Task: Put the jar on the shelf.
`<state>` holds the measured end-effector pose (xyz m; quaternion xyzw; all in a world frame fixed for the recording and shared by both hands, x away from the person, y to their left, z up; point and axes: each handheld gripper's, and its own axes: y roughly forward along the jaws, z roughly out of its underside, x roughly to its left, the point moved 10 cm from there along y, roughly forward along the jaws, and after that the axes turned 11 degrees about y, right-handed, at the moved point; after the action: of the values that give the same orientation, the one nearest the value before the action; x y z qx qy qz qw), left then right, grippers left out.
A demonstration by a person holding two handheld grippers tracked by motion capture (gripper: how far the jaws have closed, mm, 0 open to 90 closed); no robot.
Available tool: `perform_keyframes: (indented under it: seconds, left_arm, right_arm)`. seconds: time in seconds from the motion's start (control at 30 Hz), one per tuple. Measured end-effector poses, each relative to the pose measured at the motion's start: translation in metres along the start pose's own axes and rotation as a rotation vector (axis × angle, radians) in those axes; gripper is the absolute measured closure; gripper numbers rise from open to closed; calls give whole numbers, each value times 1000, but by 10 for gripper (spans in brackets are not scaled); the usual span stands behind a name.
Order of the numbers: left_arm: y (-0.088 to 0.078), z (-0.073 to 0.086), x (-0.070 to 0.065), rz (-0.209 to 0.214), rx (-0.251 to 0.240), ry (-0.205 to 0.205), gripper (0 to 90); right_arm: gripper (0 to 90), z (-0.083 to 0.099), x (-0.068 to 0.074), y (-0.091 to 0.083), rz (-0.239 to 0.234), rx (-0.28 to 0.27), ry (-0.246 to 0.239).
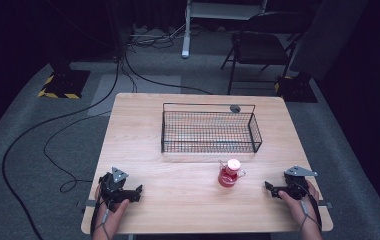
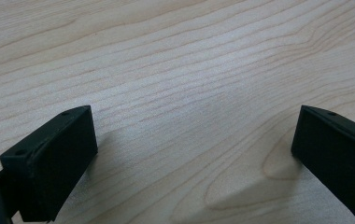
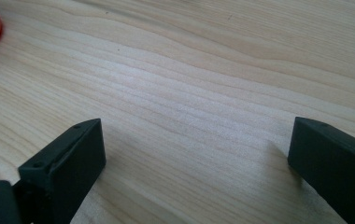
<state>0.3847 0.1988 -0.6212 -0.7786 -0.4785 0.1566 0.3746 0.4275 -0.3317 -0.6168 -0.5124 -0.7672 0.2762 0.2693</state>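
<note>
Left gripper (image 1: 137,192) and right gripper (image 1: 269,188) rest on the table (image 1: 188,200), fingers spread, flanking a red bottle (image 1: 229,173).

No text, label, brand or number can be read anywhere. The small red bottle (image 1: 229,173) near the table's (image 1: 143,130) front edge may carry a label, but it is too small to tell.

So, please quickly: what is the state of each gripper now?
Left gripper: open, holding nothing, over bare table.
Right gripper: open, holding nothing.
</note>
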Motion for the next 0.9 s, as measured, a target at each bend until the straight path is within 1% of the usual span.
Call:
perform_keyframes:
  seconds: [0.2, 0.33, 0.37, 0.5, 0.63, 0.8, 0.9]
  left_arm:
    - [0, 0, 0, 0, 0, 0, 0]
    - [0, 0, 0, -1, 0, -1, 0]
    - [0, 0, 0, -1, 0, -1, 0]
    - [0, 0, 0, -1, -1, -1, 0]
    - [0, 0, 0, -1, 0, -1, 0]
    - [0, 0, 0, -1, 0, -1, 0]
    - [0, 0, 0, -1, 0, -1, 0]
  right_arm:
    - [27, 0, 1, 0, 5, 1, 7]
    - [44, -1, 4, 0, -10, -1, 12]
    - [46, -1, 5, -1, -20, -3, 16]
    - [48, -9, 9, -8, -25, -28, 10]
    - [59, -13, 17, -13, -69, -40, 12]
    - [60, -23, 24, -23, -86, -72, 11]
    - [62, -28, 28, -29, -90, -90, 2]
